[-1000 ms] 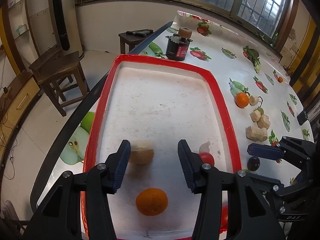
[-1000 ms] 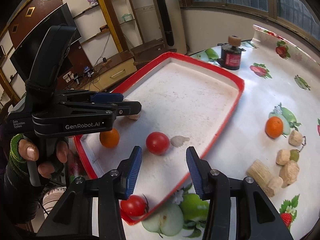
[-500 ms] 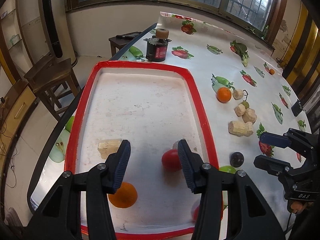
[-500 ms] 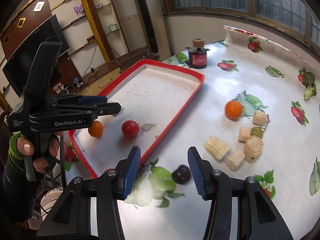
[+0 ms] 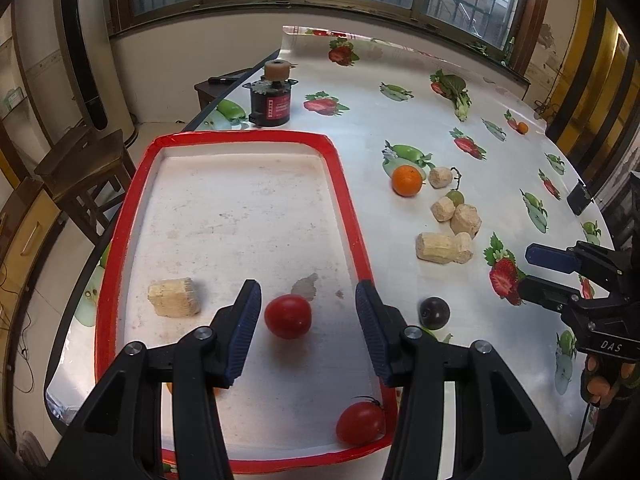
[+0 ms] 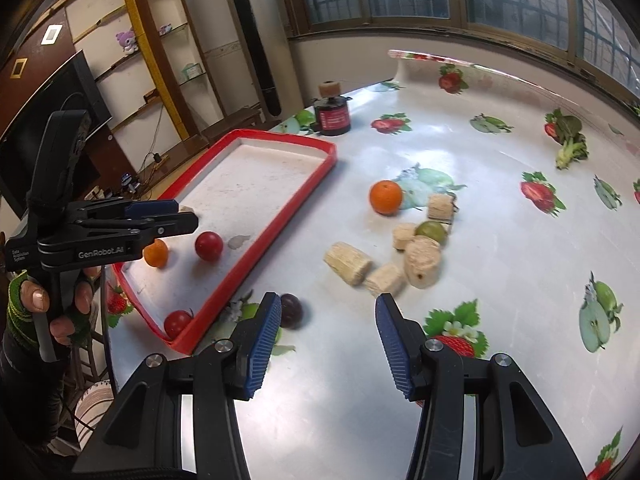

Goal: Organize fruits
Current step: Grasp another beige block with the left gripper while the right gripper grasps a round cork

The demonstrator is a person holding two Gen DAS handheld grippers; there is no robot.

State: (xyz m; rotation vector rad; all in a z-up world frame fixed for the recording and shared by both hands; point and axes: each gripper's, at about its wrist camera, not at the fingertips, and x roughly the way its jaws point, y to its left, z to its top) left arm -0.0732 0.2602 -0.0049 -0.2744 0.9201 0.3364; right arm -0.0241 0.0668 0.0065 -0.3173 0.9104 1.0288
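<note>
Fruit-print tablecloth point(image 6: 500, 248) | left gripper point(image 5: 308, 316) spread, tomato point(image 5: 287, 317) between fingers, untouched | right gripper point(image 6: 324, 336) spread, empty, plum point(image 6: 291, 311) at 10 o'clock

I see a glossy fruit-printed plastic tablecloth point(image 6: 500, 264), a scuffed matt white tray with red plastic rim point(image 5: 344, 200), and rough fibrous tan corncob pieces point(image 6: 348, 268) at its three o'clock.

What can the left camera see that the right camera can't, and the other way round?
Only the left camera shows the beige block lying whole in the tray. Only the right camera shows the small orange in the tray, plus the TV and shelves. Both show the red tray, two tomatoes, the dark plum, the big orange and the corn pieces.
</note>
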